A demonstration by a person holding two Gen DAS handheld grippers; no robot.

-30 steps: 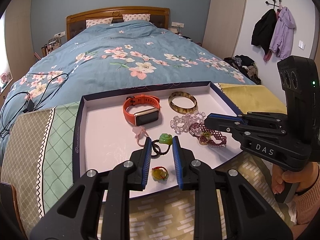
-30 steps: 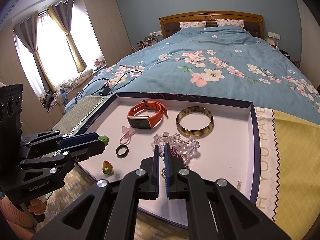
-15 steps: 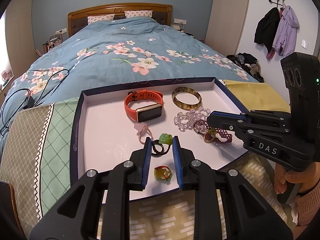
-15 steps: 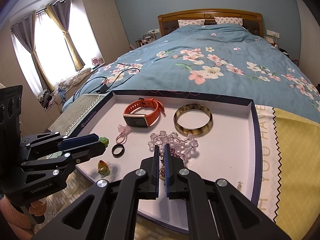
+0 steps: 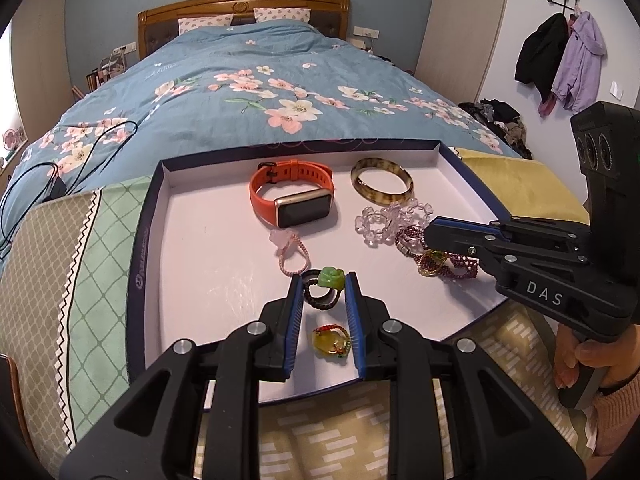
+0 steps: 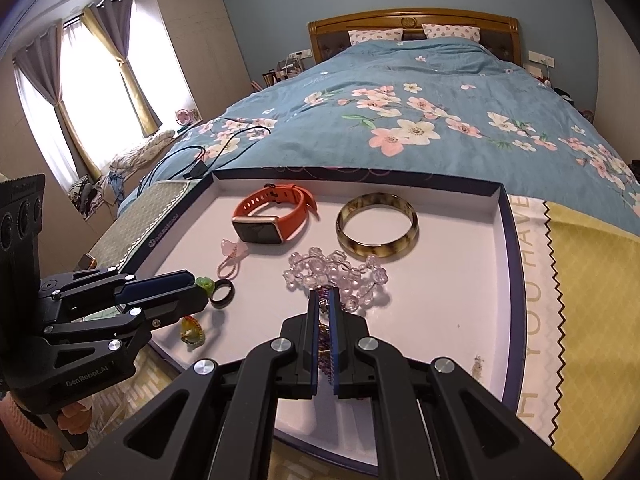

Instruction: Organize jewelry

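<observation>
Left fingers (image 5: pixel 294 312) still apart around green ring (image 5: pixel 330 278), right fingers (image 6: pixel 335 322) still pinching purple bracelet (image 6: pixel 324 350), camera views nearer tray (image 5: pixel 148 240)

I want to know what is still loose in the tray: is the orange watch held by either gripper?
No. The orange watch lies alone on the tray, apart from the left gripper and right gripper.

The bed (image 5: pixel 256 92) wears a blue floral duvet (image 6: pixel 440 120); on it lie a black cable (image 5: pixel 48 176) and a white, navy-rimmed tray (image 5: pixel 208 256) — the tray holds the jewelry.
</observation>
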